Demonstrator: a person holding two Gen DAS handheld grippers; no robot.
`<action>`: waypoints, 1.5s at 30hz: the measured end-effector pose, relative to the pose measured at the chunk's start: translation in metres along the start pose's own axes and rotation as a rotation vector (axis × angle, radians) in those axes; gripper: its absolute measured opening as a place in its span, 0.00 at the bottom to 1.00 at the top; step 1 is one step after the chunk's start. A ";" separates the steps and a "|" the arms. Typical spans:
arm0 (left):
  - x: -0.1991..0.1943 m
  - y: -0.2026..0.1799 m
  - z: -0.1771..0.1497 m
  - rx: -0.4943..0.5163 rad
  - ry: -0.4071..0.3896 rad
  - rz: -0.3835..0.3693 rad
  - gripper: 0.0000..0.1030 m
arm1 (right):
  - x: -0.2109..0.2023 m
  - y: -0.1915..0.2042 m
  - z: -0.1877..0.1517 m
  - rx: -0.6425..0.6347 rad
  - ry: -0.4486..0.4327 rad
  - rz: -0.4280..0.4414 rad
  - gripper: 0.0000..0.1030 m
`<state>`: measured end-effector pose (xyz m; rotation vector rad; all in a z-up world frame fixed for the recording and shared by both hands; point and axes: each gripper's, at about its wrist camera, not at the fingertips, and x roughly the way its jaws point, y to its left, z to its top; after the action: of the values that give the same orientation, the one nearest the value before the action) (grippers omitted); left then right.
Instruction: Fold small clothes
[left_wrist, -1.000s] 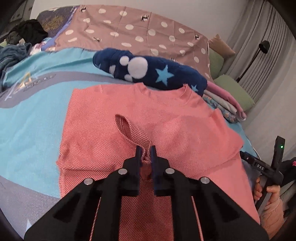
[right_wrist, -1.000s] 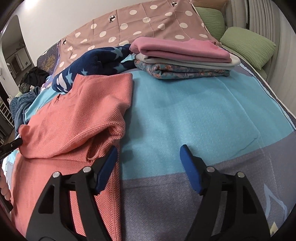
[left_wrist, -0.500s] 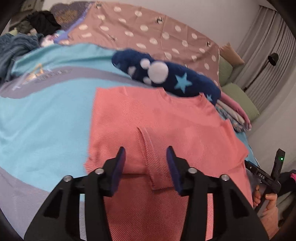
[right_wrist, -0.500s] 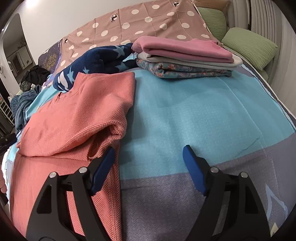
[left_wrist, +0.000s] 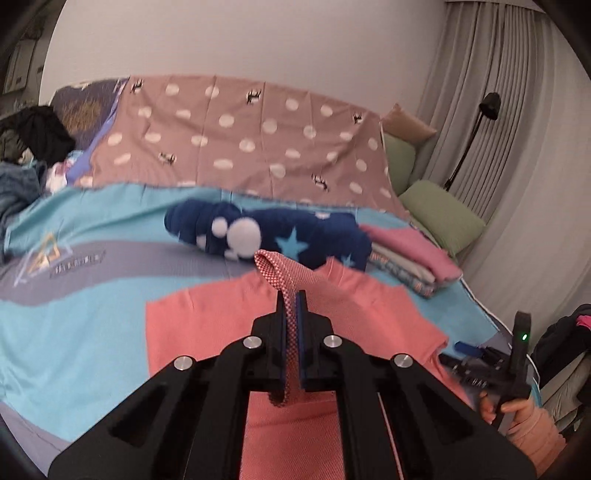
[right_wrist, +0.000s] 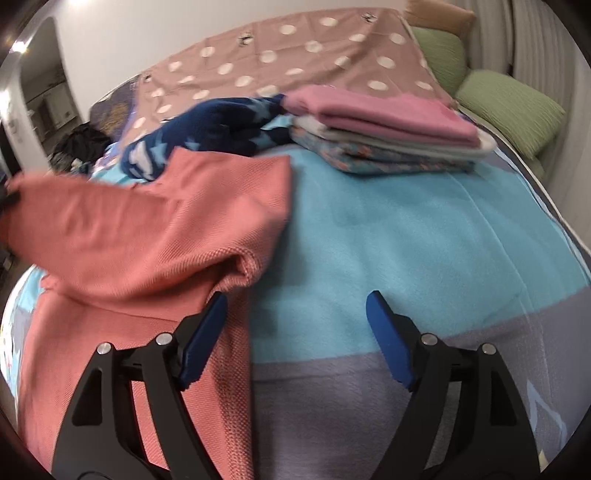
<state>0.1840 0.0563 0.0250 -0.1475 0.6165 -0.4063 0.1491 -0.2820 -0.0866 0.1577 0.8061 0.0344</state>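
A salmon-pink knit shirt (left_wrist: 229, 332) lies spread on the bed, its collar toward the far side. My left gripper (left_wrist: 292, 306) is shut on a fold of the shirt's fabric, likely a sleeve edge, and holds it lifted above the shirt. In the right wrist view the shirt (right_wrist: 155, 236) lies at the left with one sleeve folded over the body. My right gripper (right_wrist: 295, 317) is open and empty, low over the bedspread at the shirt's right edge, its left finger (right_wrist: 203, 332) above the shirt's side.
A navy star-patterned garment (left_wrist: 266, 236) lies bunched just beyond the shirt's collar. A stack of folded clothes (right_wrist: 384, 129) with a pink one on top sits at the far right. Green pillows (right_wrist: 509, 107) line the right side. Dark clothes (left_wrist: 33, 133) are heaped at the far left.
My left gripper, open half a second ago, has shut on a fold of the shirt and lifted it. The right gripper has stayed open and shifted slightly.
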 end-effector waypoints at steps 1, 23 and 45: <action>-0.001 -0.001 0.006 0.009 -0.007 0.006 0.04 | 0.001 0.004 0.002 -0.021 0.004 0.001 0.77; 0.063 0.086 -0.081 -0.003 0.257 0.355 0.19 | 0.015 0.000 0.003 -0.012 0.075 -0.225 0.78; 0.081 0.062 -0.081 -0.076 0.230 0.164 0.27 | 0.029 0.016 0.016 0.020 0.126 -0.041 0.25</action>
<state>0.2166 0.0777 -0.0995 -0.1226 0.8653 -0.2420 0.1813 -0.2658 -0.0943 0.1593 0.9359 -0.0024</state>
